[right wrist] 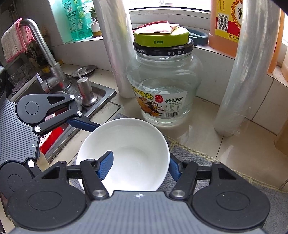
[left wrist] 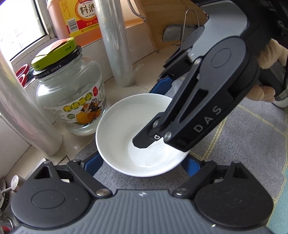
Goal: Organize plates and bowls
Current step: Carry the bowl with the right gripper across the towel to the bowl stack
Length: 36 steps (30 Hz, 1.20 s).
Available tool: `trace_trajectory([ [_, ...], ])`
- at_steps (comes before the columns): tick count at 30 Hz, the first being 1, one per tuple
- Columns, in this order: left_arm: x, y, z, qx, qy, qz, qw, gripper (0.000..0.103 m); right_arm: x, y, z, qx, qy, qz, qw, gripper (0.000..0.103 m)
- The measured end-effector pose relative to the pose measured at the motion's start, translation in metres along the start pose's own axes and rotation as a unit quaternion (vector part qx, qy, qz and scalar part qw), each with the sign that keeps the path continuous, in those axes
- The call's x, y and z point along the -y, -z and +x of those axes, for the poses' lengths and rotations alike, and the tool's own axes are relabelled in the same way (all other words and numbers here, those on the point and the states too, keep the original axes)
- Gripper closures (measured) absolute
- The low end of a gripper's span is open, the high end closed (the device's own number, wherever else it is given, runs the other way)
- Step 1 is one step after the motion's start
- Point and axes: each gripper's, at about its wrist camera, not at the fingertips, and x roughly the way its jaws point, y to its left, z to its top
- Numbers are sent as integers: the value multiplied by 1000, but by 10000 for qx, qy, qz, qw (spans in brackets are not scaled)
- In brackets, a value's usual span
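Observation:
A white bowl (left wrist: pixel 126 129) (right wrist: pixel 126 144) stands upright on a grey mat (left wrist: pixel 243 136). My right gripper (right wrist: pixel 140 163) is shut on the bowl's wall. One blue finger (right wrist: pixel 106 164) is inside the bowl and the other (right wrist: pixel 173 168) is outside its rim. In the left wrist view it reaches down from the upper right, held by a person's hand (left wrist: pixel 270 55). My left gripper (left wrist: pixel 143 162) stands open astride the bowl's near part. Its blue fingers (left wrist: pixel 95 166) sit close beside the bowl's wall on both sides, and I cannot tell whether they touch it.
A glass jar with a green lid (left wrist: pixel 72 97) (right wrist: pixel 162 86) stands just behind the bowl. Tall rolls of cling film (left wrist: pixel 115 41) (right wrist: pixel 244 75) flank it. A steel sink with a faucet (right wrist: pixel 46 59) lies to the left. An orange bottle (left wrist: pixel 84 16) stands on the sill.

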Motion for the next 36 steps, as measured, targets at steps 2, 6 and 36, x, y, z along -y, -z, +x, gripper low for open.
trace_trajectory([
  [2,-1,-1,0,-12,32,-19,10000,13,0,0,0,-23,9,-10,10000,34],
  [6,-1,-1,1,-42,44,-29,10000,14,-1,-1,-1,-25,5,28,10000,33],
  [36,48,-7,-47,149,254,425,9987,14,-39,35,-71,95,353,84,9993,33],
])
